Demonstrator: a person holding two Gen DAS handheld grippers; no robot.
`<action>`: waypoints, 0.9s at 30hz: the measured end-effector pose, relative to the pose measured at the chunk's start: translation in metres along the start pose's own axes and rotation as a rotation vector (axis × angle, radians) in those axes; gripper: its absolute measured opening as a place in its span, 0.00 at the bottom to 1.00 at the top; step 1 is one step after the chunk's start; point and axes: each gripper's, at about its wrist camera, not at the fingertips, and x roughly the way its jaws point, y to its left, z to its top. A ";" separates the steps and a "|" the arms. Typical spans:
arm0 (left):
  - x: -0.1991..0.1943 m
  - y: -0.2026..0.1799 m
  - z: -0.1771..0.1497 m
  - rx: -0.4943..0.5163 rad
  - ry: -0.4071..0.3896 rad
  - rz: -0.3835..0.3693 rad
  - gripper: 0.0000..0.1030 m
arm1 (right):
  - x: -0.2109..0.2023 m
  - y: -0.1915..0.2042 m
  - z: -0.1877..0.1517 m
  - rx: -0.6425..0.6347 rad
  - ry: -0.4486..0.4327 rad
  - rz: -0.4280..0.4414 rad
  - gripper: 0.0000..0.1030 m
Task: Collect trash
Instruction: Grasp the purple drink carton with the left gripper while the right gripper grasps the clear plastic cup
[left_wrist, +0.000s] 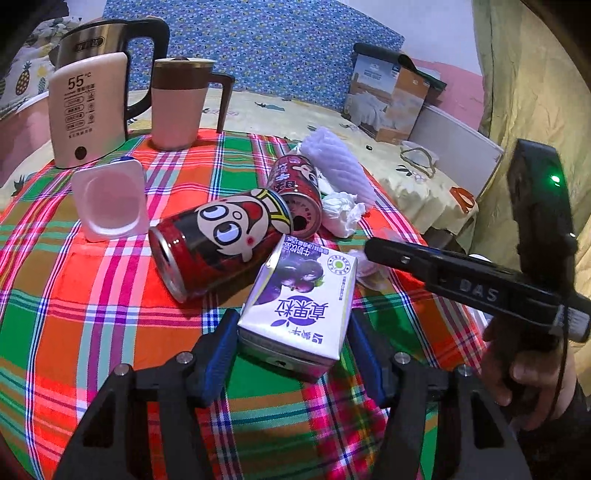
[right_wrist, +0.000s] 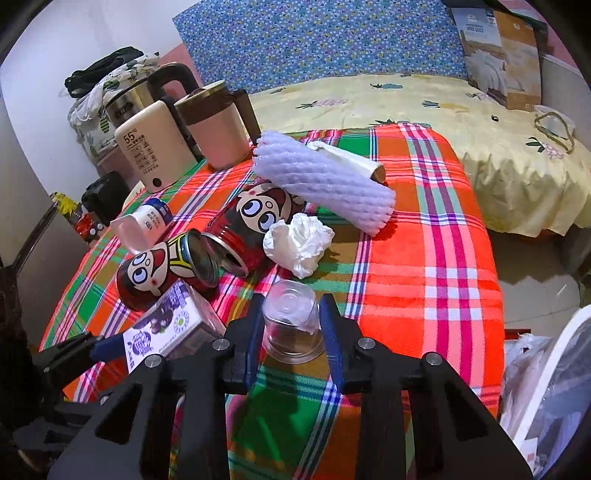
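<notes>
Grab step: left gripper (left_wrist: 293, 345) jaws pinching juice carton (left_wrist: 300, 301), right gripper (right_wrist: 291, 338) jaws pinching clear cup (right_wrist: 291, 323); next, lift both off surface (right_wrist: 443, 258).

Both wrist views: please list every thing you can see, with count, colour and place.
Cans: two, red, lying mid-table.
Milk carton: one, white-purple, between left tool's fingers.
Clear cup: one, upside down, between right tool's fingers.
Tissue: one, white, beside cans.
Foam net: one, white, behind tissue.
Yoghurt pot: one, white, left of cans.
Kettle: one, cream, far edge.
Jug: one, pink-brown, beside kettle.
Left tool: black-blue.
Right tool: black-blue.
</notes>
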 end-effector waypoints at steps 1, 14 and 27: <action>-0.001 -0.001 -0.001 -0.002 -0.001 0.003 0.59 | -0.004 0.000 -0.002 -0.002 -0.005 0.000 0.31; -0.023 -0.027 -0.022 0.005 -0.019 0.003 0.59 | -0.056 -0.008 -0.037 0.026 -0.026 0.003 0.31; -0.048 -0.063 -0.039 0.039 -0.036 -0.020 0.59 | -0.095 -0.020 -0.060 0.066 -0.061 -0.029 0.31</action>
